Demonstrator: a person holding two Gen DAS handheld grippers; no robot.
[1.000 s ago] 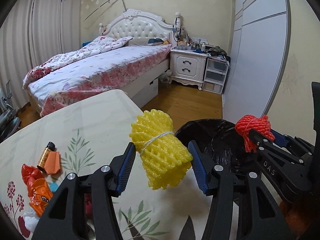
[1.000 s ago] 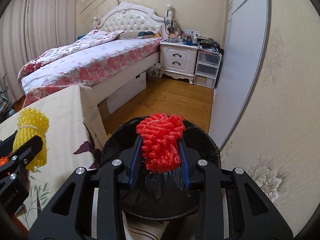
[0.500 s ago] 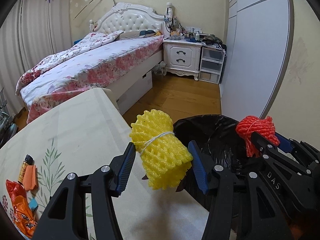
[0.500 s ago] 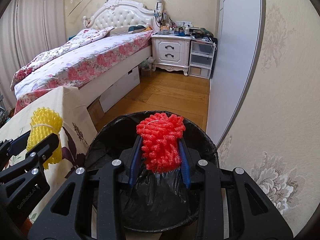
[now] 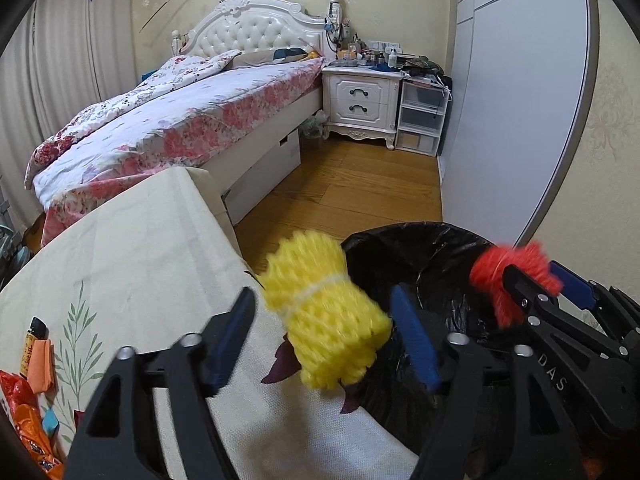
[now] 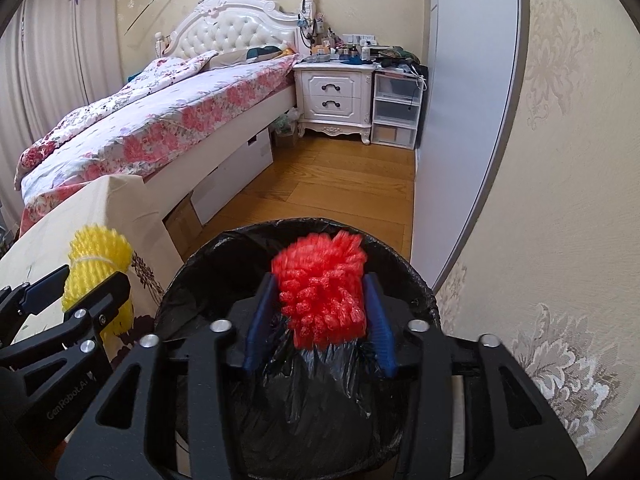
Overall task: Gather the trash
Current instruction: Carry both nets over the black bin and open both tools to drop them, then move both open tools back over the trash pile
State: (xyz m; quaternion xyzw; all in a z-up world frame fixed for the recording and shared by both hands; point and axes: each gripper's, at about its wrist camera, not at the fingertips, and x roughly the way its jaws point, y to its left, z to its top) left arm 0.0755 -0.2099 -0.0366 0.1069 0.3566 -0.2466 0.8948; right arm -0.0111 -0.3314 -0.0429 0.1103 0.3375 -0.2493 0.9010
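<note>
A yellow foam net bundle point(image 5: 326, 320) tied with white string sits between the fingers of my left gripper point(image 5: 324, 322), whose jaws stand wide; a gap shows at the left finger and the bundle is blurred. It hangs at the rim of the black-lined trash bin point(image 5: 424, 248). My right gripper point(image 6: 318, 304) has a red foam net bundle point(image 6: 322, 300) between its blue pads, directly above the bin point(image 6: 224, 256); the bundle is blurred. The yellow bundle point(image 6: 96, 268) and red bundle point(image 5: 508, 276) each show in the other view.
The table with a leaf-print cloth point(image 5: 120, 248) holds a lighter point(image 5: 34, 344), orange wrappers point(image 5: 24, 412) and other scraps at its left. Behind are a bed point(image 5: 180, 120), a nightstand point(image 5: 362, 98), wood floor and a wardrobe wall point(image 5: 516, 112) to the right.
Both grippers moved right toward the bin. My left gripper's jaws have spread apart and the yellow bundle has shifted toward the right finger. The red bundle now looks blurred, over the bin.
</note>
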